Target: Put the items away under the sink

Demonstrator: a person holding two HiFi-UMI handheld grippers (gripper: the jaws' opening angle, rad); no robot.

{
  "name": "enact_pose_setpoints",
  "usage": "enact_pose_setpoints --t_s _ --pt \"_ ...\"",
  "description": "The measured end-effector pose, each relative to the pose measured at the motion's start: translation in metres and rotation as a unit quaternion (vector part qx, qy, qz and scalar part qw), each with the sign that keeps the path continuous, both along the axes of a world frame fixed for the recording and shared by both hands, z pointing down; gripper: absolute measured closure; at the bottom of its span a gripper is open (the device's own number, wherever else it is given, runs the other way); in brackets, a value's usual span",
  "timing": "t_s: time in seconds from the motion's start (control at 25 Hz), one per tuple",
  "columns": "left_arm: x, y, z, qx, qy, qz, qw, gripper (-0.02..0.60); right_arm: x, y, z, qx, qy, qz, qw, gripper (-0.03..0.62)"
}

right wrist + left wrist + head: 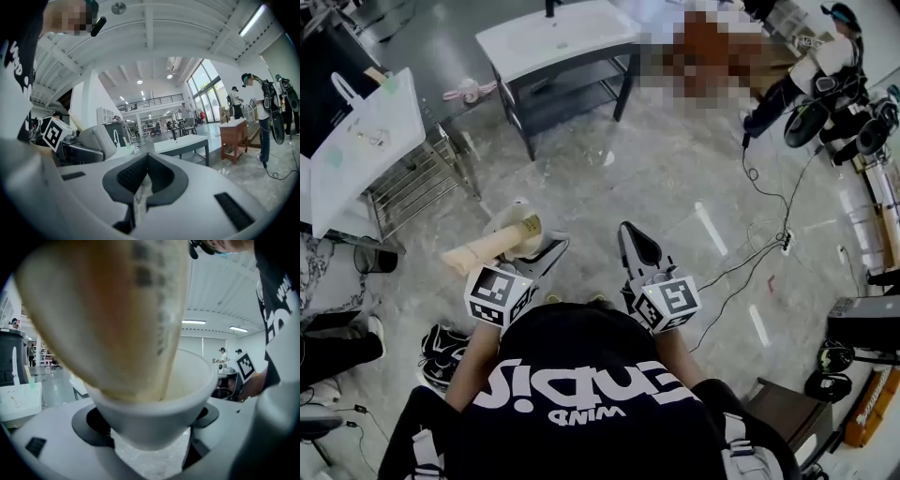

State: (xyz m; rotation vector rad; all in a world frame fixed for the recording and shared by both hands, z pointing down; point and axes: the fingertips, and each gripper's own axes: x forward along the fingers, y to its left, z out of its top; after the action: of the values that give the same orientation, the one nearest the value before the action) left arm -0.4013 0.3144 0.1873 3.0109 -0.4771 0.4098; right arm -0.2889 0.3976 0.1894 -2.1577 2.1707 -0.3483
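Observation:
My left gripper (pixel 528 242) is shut on a white cup (pixel 512 221) that holds a long tan cone-shaped item (pixel 483 249) sticking out to the left. In the left gripper view the cup (pixel 154 420) sits wedged between both jaws, and the tan item (pixel 108 315) fills the upper picture. My right gripper (pixel 638 247) is beside it at the same height, shut with nothing in it; its dark pads meet at the tips (pixel 149 157). The white sink (pixel 558 36) on a dark frame stands across the floor, with an open shelf (pixel 567 96) under it.
A wire rack (pixel 412 183) with a white bag (pixel 366 131) stands to the left. A pink item (pixel 469 91) lies beside the sink. A person (pixel 811 70) with gear stands far right; cables (pixel 759 248) run over the marble floor.

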Motion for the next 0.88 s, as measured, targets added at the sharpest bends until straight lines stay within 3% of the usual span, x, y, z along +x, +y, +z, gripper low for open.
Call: enact_pose_setpoints --t_s 0.48,0.88 --pt "-0.022 -0.012 0.022 -0.007 -0.014 0.007 0.9999 0.107 -0.018 -0.007 0.001 0.016 0.002 0.020 1.000 0.576" --pt "-0.020 -0.022 0.021 -0.003 -0.016 0.027 0.9995 0.107 -0.016 -0.011 0.010 0.013 -0.003 0.052 0.999 0.576"
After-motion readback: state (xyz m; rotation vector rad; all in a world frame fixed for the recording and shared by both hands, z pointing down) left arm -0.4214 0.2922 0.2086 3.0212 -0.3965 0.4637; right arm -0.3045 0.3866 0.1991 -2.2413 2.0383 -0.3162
